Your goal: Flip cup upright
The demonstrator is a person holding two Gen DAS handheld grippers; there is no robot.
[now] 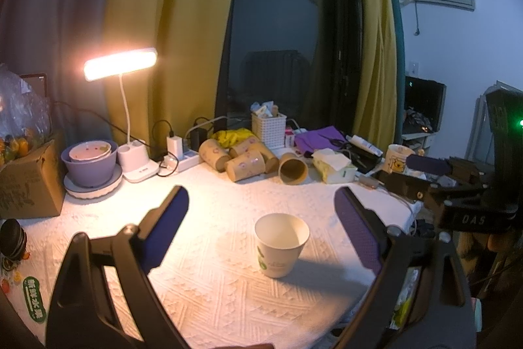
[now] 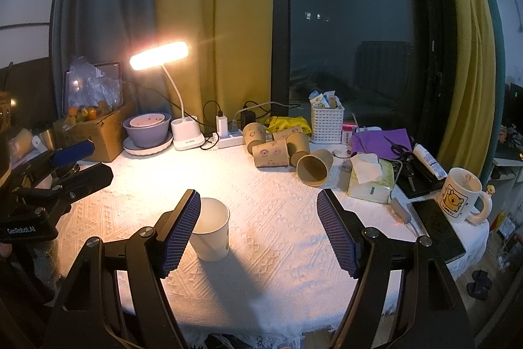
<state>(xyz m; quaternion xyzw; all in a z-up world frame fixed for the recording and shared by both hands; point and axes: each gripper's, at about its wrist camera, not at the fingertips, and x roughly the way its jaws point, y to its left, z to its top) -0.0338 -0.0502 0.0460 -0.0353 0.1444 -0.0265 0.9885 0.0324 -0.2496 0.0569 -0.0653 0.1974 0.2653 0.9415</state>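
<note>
My left gripper (image 1: 261,211) is spread wide, holding nothing; the white paper cup with green print (image 1: 281,244) stands upright, mouth up, on the white textured tablecloth (image 1: 212,283) between its fingers, touching neither. My right gripper (image 2: 258,218) is also wide, the cup (image 2: 210,229) just behind its left finger. Farther back lie brown paper cups (image 2: 271,152) on their sides near the lit white desk lamp (image 2: 160,54)

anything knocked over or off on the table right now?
The white cup stands upright, mouth up, nothing spilled. The odd bit is the brown cups at the back near the power strip: several lie tipped on their sides in a loose heap. Both grippers are open and clear of the white cup.
</note>
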